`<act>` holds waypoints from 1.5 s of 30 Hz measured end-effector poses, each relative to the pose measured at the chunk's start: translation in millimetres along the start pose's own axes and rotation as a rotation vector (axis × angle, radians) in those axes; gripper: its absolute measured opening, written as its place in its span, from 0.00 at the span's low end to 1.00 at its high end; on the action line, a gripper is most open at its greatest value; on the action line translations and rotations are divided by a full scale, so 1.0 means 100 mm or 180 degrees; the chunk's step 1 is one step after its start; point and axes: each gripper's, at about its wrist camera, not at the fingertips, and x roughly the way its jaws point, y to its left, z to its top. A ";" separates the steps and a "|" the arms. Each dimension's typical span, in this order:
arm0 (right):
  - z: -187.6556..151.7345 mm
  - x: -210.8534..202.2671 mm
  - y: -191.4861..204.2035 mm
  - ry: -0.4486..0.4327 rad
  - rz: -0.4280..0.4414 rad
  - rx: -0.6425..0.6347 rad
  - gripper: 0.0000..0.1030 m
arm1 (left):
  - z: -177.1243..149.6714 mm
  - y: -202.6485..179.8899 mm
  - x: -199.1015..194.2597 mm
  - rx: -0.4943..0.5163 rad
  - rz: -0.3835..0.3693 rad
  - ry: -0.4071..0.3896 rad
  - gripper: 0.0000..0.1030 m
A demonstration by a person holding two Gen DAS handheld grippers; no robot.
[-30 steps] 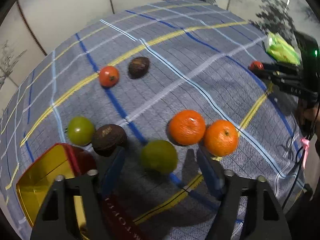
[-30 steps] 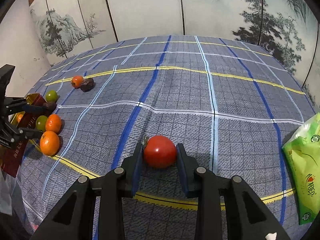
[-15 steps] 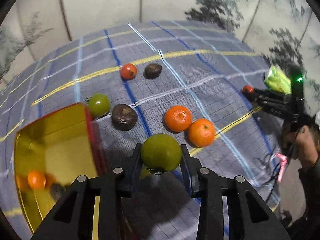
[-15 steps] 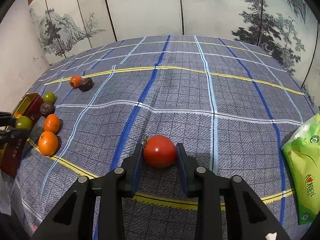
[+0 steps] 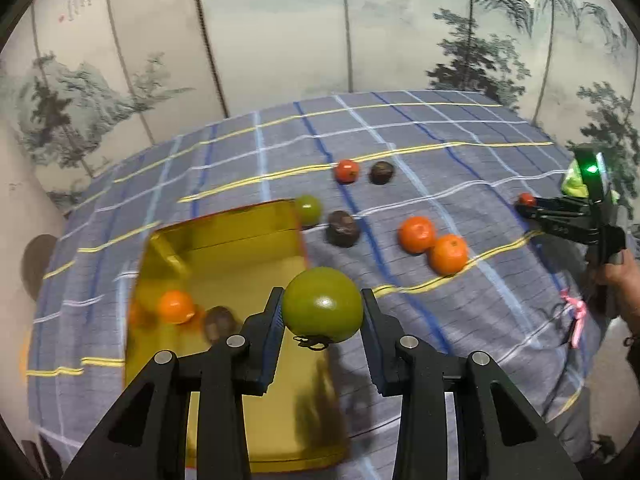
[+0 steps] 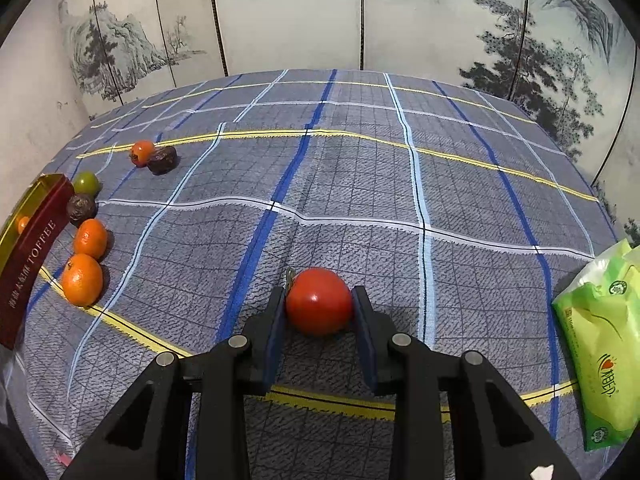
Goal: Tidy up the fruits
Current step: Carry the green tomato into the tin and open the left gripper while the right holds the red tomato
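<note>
With two fruits already in the toffee tin (image 5: 224,248), the left hand-held gripper (image 5: 322,312) clamps a green tomato (image 5: 322,305) above it, the right hand-held gripper (image 6: 319,308) grips a red tomato (image 6: 319,301) over the desk (image 6: 360,184), and six fruits wait.

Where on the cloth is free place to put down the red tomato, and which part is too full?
The cloth is bare across its middle and far side, between the fruit cluster and the green packet. The left is crowded: two oranges, dark fruits and a green one sit beside the toffee tin. The red tomato sits in the right gripper.
</note>
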 end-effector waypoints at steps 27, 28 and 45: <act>0.00 0.00 0.05 0.0009 -0.0114 -0.0071 0.29 | -0.56 0.88 0.41 -0.0366 0.0712 0.0150 0.36; 0.00 0.00 0.05 0.0009 -0.0114 -0.0071 0.29 | -0.57 0.88 0.42 -0.0366 0.0724 0.0153 0.36; 0.00 0.00 0.03 0.0009 -0.0126 -0.0065 0.30 | -0.63 0.93 0.58 -0.0399 0.0816 0.0225 0.37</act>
